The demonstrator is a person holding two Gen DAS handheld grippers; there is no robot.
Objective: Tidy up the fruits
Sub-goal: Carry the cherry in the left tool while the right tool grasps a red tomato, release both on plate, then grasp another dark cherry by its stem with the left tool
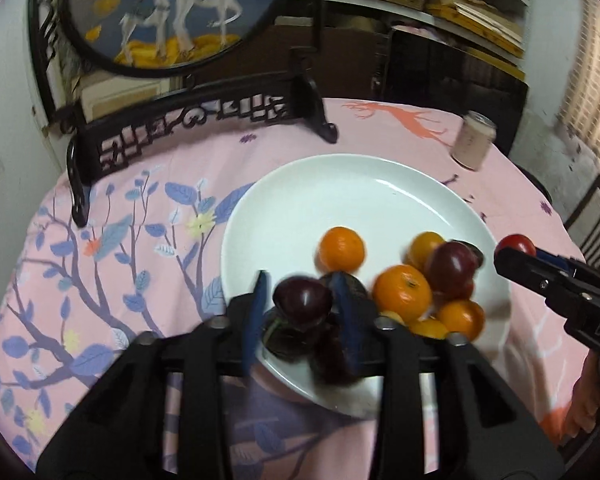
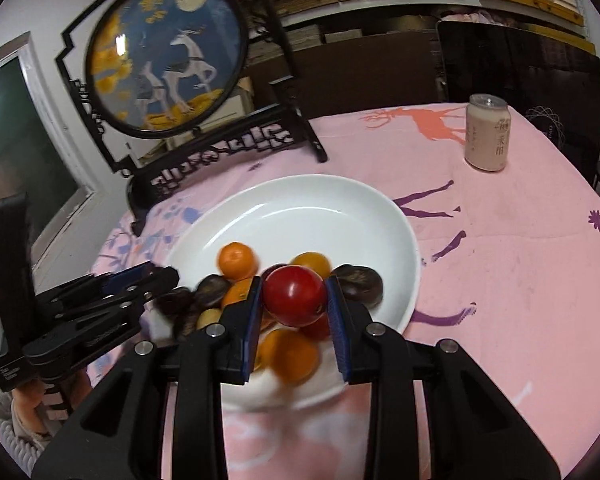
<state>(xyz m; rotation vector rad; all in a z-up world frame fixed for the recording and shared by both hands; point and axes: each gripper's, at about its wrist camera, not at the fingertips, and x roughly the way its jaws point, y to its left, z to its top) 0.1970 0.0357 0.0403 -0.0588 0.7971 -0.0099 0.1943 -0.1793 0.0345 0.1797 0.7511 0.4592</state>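
I have the right gripper clamped on a red tomato, both blue pads pressing its sides, held above the near part of the white plate. The left gripper stands parted around a dark purple plum; there is a clear gap on its left side, but on the right I cannot tell whether the pad touches, so I judge the plum not gripped.

The plate sits on the pink tablecloth, and the remaining fruit is bunched at its near edge: an orange mandarin slightly apart, other orange and dark fruits touching one another just below and beside both grippers.

Recommendation for the step in hand — carry the tomato clear of the pile before lowering, since round fruit will likely roll if nudged. Keep the squeeze light; the skin looks soft. The left gripper should centre on the plum before closing — an off-centre bite may squirt it sideways.
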